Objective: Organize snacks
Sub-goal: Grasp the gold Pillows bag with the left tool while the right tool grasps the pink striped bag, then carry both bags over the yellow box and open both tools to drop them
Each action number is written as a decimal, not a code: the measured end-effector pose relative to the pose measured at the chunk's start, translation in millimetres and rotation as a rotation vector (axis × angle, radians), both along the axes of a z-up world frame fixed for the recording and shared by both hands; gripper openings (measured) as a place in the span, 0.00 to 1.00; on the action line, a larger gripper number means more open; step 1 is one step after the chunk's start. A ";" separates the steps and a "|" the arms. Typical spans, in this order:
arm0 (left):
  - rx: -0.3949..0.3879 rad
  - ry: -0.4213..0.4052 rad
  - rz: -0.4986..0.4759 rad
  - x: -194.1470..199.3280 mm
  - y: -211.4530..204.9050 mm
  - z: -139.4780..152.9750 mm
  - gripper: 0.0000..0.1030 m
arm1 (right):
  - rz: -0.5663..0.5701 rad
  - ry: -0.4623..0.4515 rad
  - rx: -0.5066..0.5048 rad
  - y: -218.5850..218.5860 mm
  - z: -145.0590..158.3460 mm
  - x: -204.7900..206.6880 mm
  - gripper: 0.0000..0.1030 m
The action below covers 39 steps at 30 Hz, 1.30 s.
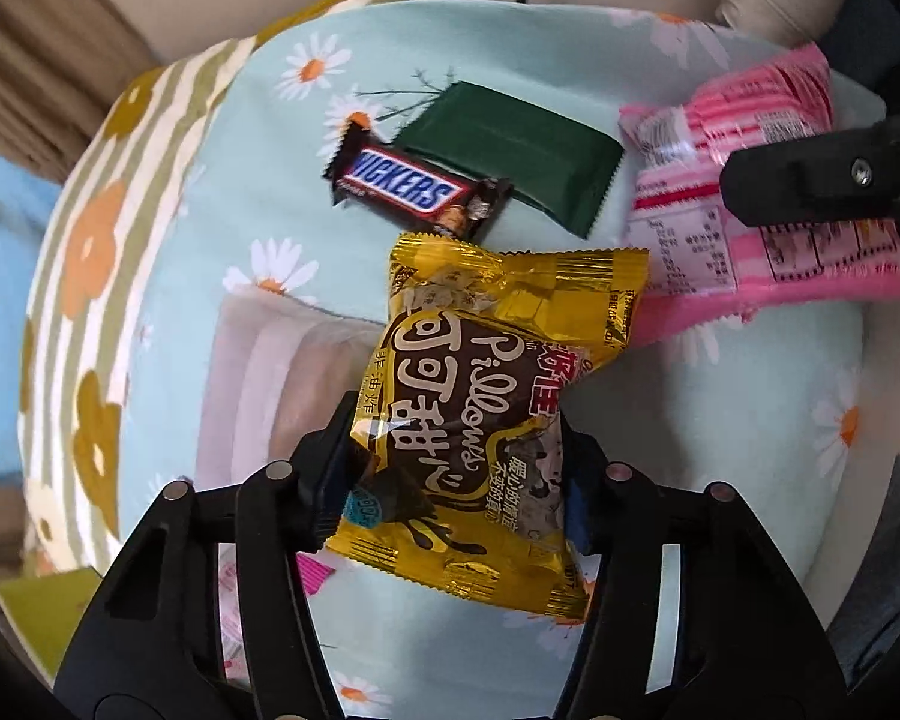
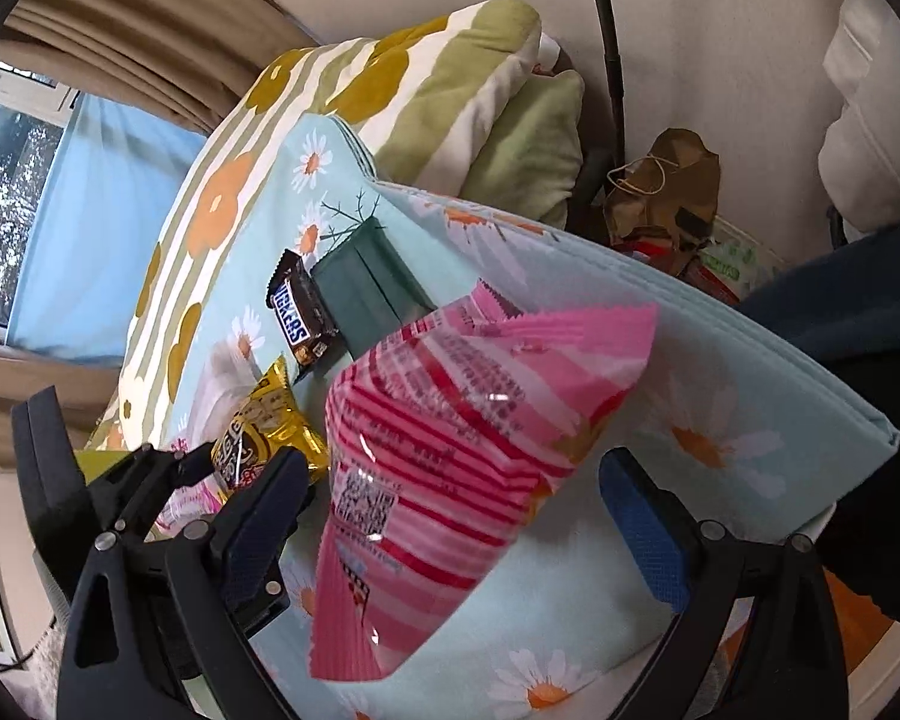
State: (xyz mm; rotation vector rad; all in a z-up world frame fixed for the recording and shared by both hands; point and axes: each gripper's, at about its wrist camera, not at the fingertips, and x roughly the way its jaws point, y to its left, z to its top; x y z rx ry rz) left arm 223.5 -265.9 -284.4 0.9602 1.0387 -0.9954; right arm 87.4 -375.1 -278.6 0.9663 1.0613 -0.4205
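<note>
A gold and brown snack packet point(image 1: 486, 372) lies on the daisy-print blue cloth point(image 1: 270, 180), and my left gripper point(image 1: 456, 462) is shut on its lower half, pinching it in at the waist. A pink striped packet point(image 2: 450, 438) sits between the fingers of my right gripper point(image 2: 456, 510), which is open; the blue right pad point(image 2: 642, 534) stands apart from the packet. Beyond them lie a Snickers bar point(image 1: 408, 186) and a dark green packet point(image 1: 510, 150), touching each other. In the right wrist view the gold packet point(image 2: 264, 420) shows at the left.
A striped pillow with orange and olive flowers point(image 1: 90, 210) borders the cloth on the left. A small pink wrapper point(image 1: 318, 570) lies under my left gripper. By the wall stand a crumpled brown paper bag point(image 2: 666, 192) and a black pole point(image 2: 606, 30). The cloth's edge point(image 2: 810, 384) drops off at right.
</note>
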 end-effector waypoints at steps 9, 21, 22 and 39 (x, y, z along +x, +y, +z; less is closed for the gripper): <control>-0.048 -0.020 0.051 -6.6 9.6 20.6 0.50 | -0.021 -0.025 0.056 -8.3 -9.5 4.4 0.94; -0.077 -0.028 0.201 -4.1 23.8 41.1 0.50 | 0.119 -0.019 0.009 2.6 -4.6 15.3 0.60; -0.080 -0.027 0.212 -4.0 25.1 43.2 0.50 | 0.133 -0.023 -0.001 3.9 -0.7 15.1 0.60; -0.249 -0.105 0.600 -9.9 82.8 134.7 0.50 | 0.556 -0.199 -0.218 41.0 103.4 43.0 0.58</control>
